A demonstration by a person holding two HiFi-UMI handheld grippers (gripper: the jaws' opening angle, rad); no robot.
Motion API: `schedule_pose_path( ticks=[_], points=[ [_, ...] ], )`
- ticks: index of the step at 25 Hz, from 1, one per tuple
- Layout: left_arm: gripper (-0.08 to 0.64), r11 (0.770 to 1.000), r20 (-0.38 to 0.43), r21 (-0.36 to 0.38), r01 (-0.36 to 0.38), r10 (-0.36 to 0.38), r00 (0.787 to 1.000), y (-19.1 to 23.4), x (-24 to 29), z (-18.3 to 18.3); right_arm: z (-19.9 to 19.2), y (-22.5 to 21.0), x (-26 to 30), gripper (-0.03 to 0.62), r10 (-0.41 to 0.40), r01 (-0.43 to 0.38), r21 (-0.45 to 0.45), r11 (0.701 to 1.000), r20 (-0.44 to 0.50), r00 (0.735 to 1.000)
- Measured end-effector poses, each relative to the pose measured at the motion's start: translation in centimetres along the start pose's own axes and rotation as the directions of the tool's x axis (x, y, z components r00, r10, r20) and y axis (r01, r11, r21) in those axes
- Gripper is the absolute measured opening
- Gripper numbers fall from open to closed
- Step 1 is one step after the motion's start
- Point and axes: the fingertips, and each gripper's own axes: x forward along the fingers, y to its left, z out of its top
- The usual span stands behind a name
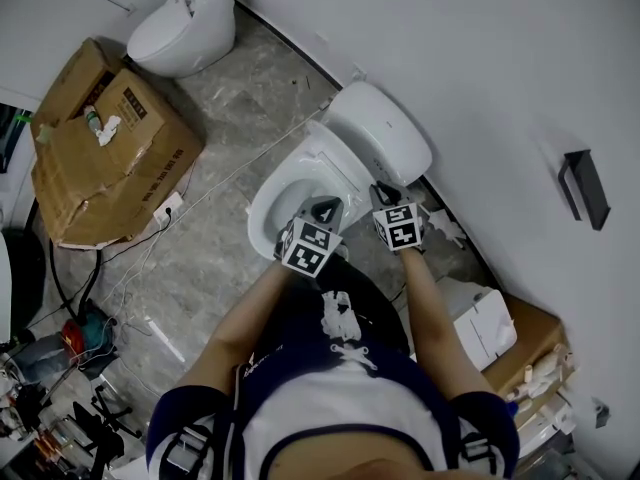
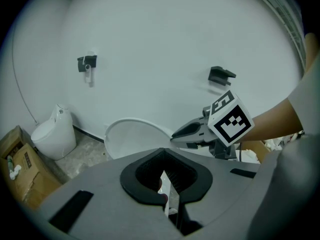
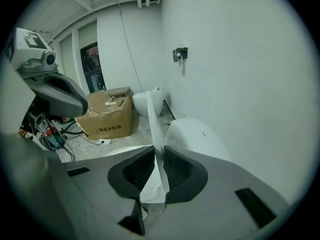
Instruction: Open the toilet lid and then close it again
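The toilet lid (image 2: pixel 131 140) stood raised above the bowl (image 1: pixel 258 213), likely because the right gripper (image 3: pixel 156 164) pinched its thin rim, jaws narrow upon it, to steer the swing. The left gripper (image 2: pixel 164 176), jaws together and empty, hung just beside it at the bowl's near edge.

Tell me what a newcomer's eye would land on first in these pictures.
The white toilet lid stands raised in the middle of the room. Its thin edge is pinched in the right tongs, while the left tongs hang shut and empty beside them. A second toilet sits in the far corner, next to a battered cardboard box.
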Motion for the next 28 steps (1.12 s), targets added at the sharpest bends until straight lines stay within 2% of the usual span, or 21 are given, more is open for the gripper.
schedule_pose_path(
  ticks=[8,13,17,23,28],
  points=[
    [0.006,0.997,0.011,-0.075,0.030,-0.029,1.000,0.1,-0.5,-0.5,0.0,2.8,-0.3,0.048,0.023,-0.025,-0.047,0.999,-0.026,0.999],
    [0.006,0.993,-0.010,-0.114,0.039,-0.041,0.999,0.2,-0.3,-1.8,-0.5,4.6,-0.3,0.049,0.024,-0.026,-0.053,0.998,-0.037,0.999],
    [0.006,0.987,-0.040,-0.155,0.043,-0.050,0.998,0.2,-0.3,-2.7,-0.8,5.8,-0.4,0.049,0.030,-0.032,-0.043,0.999,-0.046,0.998],
    [0.006,0.975,-0.062,-0.217,0.046,-0.061,0.996,0.2,-0.5,-4.0,-1.3,7.6,-0.4,0.049,0.037,-0.041,-0.095,0.995,-0.043,0.998],
    [0.006,0.961,-0.065,-0.272,0.043,-0.063,0.996,0.6,-0.8,-5.0,-2.1,9.0,-0.3,0.052,0.053,-0.059,-0.098,0.993,-0.063,0.997]
  ],
)
